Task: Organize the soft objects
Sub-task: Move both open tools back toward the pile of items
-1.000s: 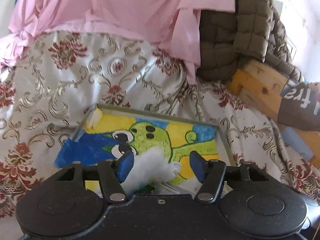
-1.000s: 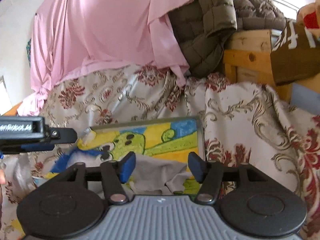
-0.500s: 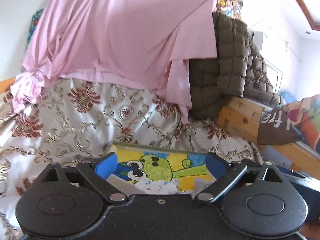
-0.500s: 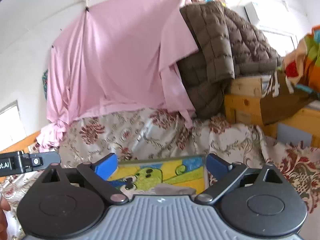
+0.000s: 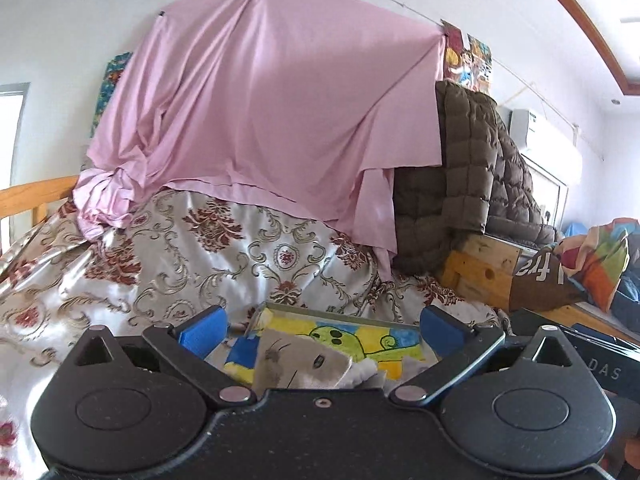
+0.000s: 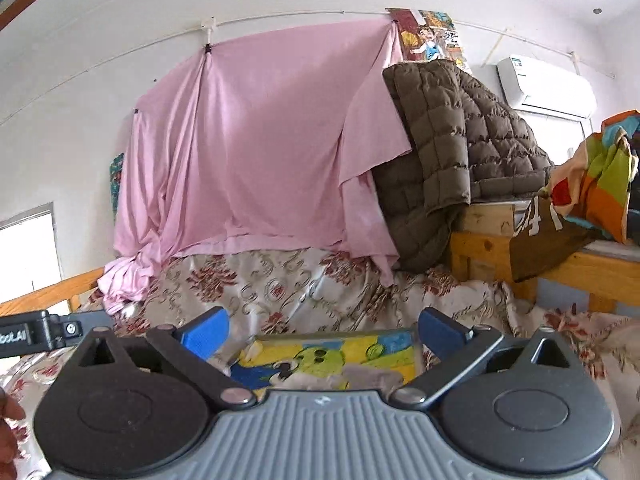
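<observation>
While both tools sit near the camera with their jaws spread wide and gripping nothing, the left gripper (image 5: pixel 320 332) opening a touch further and the right gripper (image 6: pixel 322 330) already at its widest, the soft things lie low in the picture between the blue pads. In the left view a grey soft toy (image 5: pixel 298 362) with a small dark eye rests on a painted tray (image 5: pixel 344 330), a shallow box showing a green cartoon figure on yellow and blue. A scrap of white plush (image 5: pixel 362 374) touches the toy's right side. The tray sits on a floral bedspread (image 5: pixel 248 256), with a pink sheet (image 5: pixel 276 120) hung on the far wall and a brown quilted jacket (image 5: pixel 460 184) to the far right.

To organize well from here, a good move would likely be to choose one piece, come down over it squarely, and pinch a full fold rather than a loose edge.

Each tool's body cuts off the near part of the tray, so how many soft items lie there is unclear. In the right view the pale cloth (image 6: pixel 348 376) is too blurred to name.
</observation>
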### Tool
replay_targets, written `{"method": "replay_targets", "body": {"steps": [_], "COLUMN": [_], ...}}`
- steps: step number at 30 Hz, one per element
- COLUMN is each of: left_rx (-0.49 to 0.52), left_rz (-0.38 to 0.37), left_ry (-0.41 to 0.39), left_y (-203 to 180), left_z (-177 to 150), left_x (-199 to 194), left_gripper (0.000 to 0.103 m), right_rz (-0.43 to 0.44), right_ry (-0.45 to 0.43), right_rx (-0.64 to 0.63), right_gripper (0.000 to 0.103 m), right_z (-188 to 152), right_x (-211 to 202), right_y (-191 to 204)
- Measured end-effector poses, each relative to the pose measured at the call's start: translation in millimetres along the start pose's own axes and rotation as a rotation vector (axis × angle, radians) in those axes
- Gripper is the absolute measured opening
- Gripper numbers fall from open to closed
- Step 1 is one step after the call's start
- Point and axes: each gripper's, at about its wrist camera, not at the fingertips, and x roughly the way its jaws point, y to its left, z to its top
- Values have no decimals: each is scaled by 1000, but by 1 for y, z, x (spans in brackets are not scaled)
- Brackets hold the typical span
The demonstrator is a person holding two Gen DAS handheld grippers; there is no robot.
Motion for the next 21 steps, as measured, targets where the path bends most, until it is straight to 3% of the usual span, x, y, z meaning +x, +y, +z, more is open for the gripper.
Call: {"method": "replay_targets", "body": {"steps": [12, 21], "left_rx": [21, 70], "left_rz": [101, 139], "left_ry": [57, 186], "left_y": [32, 52], "left_z": [-47, -60], "left_x": [-61, -72], "left_gripper": [102, 102], "right_rz": [-41, -111], "right_ry": [82, 281], "right_rx": [-104, -91], "right_gripper": [103, 103], "right_z": [-42, -73], "right_x": [-41, -50], "right_y": [52, 64]}}
